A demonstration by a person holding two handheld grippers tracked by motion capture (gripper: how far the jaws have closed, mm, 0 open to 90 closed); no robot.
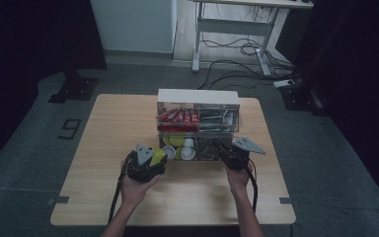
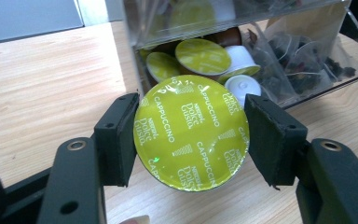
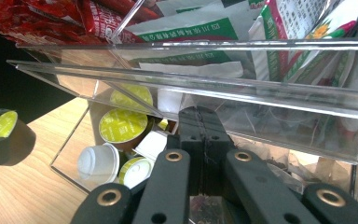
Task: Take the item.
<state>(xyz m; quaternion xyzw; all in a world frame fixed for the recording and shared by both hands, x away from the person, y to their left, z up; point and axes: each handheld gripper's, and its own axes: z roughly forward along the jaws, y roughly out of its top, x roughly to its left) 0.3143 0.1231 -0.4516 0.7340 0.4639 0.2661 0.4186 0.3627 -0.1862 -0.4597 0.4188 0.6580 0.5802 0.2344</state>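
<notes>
Nearest the person, the left tongs [image 2: 190, 140] gripped a yellow-green capsule [image 2: 191, 139] by its rim, 1 black jaw pressed on each side of the foil lid (the print read "Cappuccino"), and held it just in front of the clear organizer [image 1: 198, 126], above the wooden counter [image 1: 103, 148]. In the high view the left tongs [image 1: 147, 165] sat close to the organizer's lower left corner with the capsule [image 1: 157, 154] showing at their tip. The capsule looked light and fairly stiff at the rim, but its foil lid seemed thin and easy to dent or puncture, and the glossy plastic could slip; the rim or the side wall just beneath it looked the safer place to hold, with modest squeeze, not the lid face. A little farther in, the right tongs [image 3: 200, 140] were closed with the 2 jaws meeting, nothing visible between them, their tip at the front of the lower tier; whether they touched the clear wall could not be told. Beyond them lay more capsules [image 3: 122, 125] and white pods [image 3: 98, 162] in the lower left compartment, dark sachets beside them. Farthest, the upper tier held red sachets [image 3: 74, 18] and green-and-white packets [image 3: 191, 30].
</notes>
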